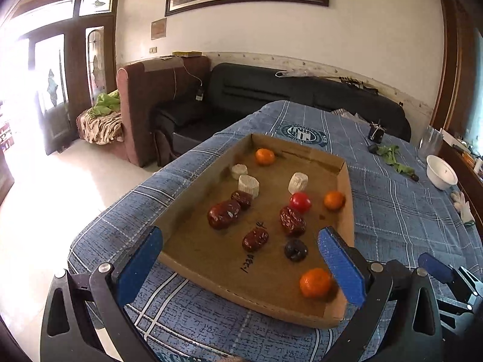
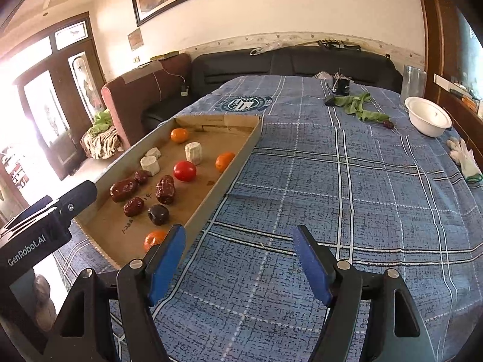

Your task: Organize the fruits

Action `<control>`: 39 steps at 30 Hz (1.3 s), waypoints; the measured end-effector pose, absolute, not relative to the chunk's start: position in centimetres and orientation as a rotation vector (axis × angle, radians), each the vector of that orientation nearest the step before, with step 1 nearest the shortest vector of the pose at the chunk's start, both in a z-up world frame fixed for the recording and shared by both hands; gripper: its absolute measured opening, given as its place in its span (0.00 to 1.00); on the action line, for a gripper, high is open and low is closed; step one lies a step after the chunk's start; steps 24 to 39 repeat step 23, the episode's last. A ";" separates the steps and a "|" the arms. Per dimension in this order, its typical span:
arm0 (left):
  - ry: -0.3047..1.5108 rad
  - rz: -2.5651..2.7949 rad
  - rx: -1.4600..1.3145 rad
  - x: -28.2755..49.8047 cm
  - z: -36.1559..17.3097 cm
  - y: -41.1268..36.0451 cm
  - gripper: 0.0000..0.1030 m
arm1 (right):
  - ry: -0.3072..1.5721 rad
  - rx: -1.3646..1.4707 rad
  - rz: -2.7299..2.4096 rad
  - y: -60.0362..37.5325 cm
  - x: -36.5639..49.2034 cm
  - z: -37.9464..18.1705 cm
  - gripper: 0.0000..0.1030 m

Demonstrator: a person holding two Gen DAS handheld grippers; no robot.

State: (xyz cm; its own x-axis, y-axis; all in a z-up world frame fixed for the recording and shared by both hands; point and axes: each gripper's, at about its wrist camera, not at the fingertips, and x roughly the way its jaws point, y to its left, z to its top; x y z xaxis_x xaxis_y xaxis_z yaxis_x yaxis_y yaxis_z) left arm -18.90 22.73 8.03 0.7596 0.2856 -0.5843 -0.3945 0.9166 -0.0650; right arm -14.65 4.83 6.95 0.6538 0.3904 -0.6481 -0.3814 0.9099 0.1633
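**Both Tongs Held Wide and Empty at the Fruit Tray**

Left tongs [image 1: 241, 259] are held wide apart with nothing gripped, and are poised at the near edge of the cardboard tray [image 1: 348, 187], which is set on the blue checked cloth of the desk [image 2: 332, 187]. Right tongs [image 2: 238, 256] are likewise spread and empty, and are held over bare cloth just to the right of the tray.

All the fruit is kept inside the tray. Three small oranges are seen: one [image 1: 315, 282] at the near right corner, close beside the left tongs' right finger, one [image 1: 334, 200] by the right wall, and one [image 1: 265, 156] at the far end. A red tomato [image 1: 300, 202] lies near the middle, wrinkled red dates [image 1: 224, 214] are scattered across the near half, and a dark fruit [image 1: 295, 249] is set just beyond the nearest orange. Three pale cylinders [image 1: 248, 185] are grouped farther back; their nature cannot be told.

The oranges are judged light, round and likely to roll, so a hold across the widest part would be advised. The tomato is probably smooth and easily bruised, so gentle pressure is called for. The dates appear soft and possibly sticky, and are best taken across the short side.

Both tools are angled forward and downward over the desk, side by side.
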 end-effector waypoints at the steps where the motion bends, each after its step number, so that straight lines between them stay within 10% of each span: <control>1: 0.609 0.372 -0.184 -18.8 7.9 22.7 1.00 | 0.741 0.013 0.436 4.8 -14.6 6.9 0.76; 39: 0.672 0.321 -0.152 -17.5 7.1 22.1 1.00 | 0.756 -0.022 0.434 5.4 -14.2 6.5 0.77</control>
